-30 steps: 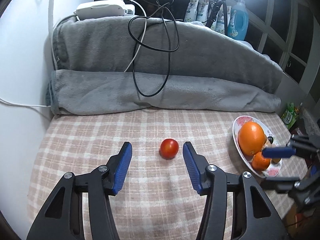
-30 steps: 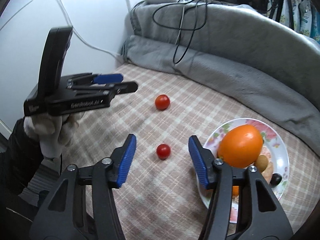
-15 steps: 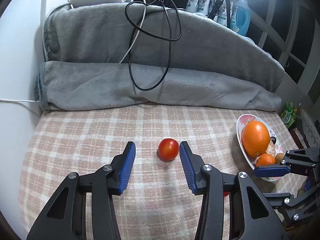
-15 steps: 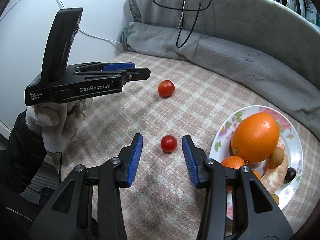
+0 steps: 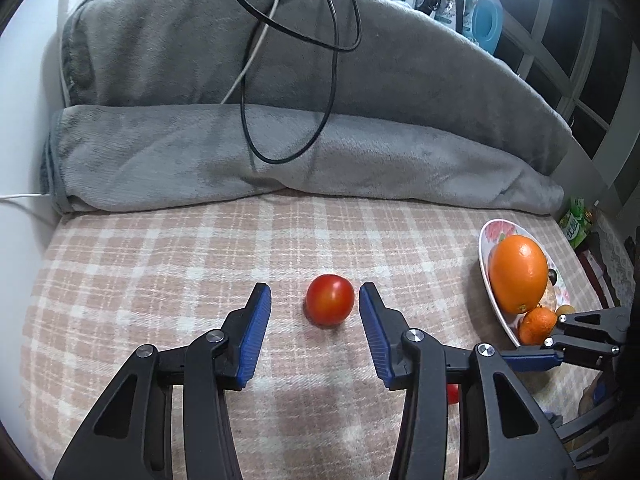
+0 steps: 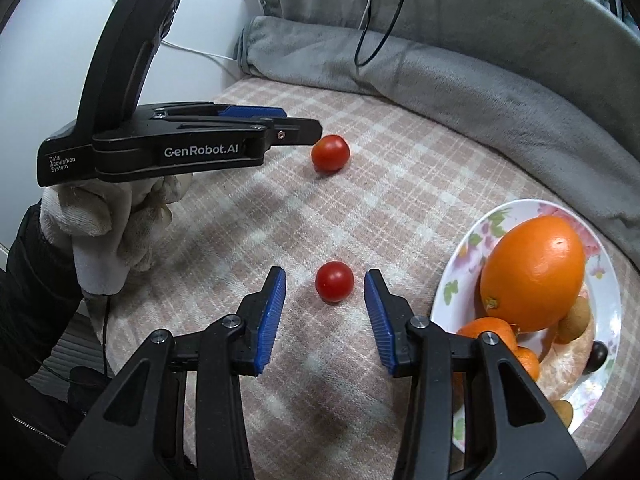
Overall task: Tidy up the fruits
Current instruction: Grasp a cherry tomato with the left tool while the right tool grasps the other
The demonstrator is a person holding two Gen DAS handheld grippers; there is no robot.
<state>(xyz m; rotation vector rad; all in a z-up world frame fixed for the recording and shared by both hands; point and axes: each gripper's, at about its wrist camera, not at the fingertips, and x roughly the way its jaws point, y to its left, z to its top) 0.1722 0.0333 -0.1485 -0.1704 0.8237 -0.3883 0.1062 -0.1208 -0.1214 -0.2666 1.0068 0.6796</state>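
white wall (image 5: 24,92), dark window (image 5: 592,40), grey blanket (image 5: 280,80).

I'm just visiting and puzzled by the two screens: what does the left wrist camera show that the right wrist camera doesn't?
Only the left wrist view shows the blue detergent bottle by the dark window. Only the right wrist view shows the gloved hand under the left gripper and gives a clear view of the smaller tomato. Both show the larger tomato, the big orange, the flowered plate and the grey blanket.
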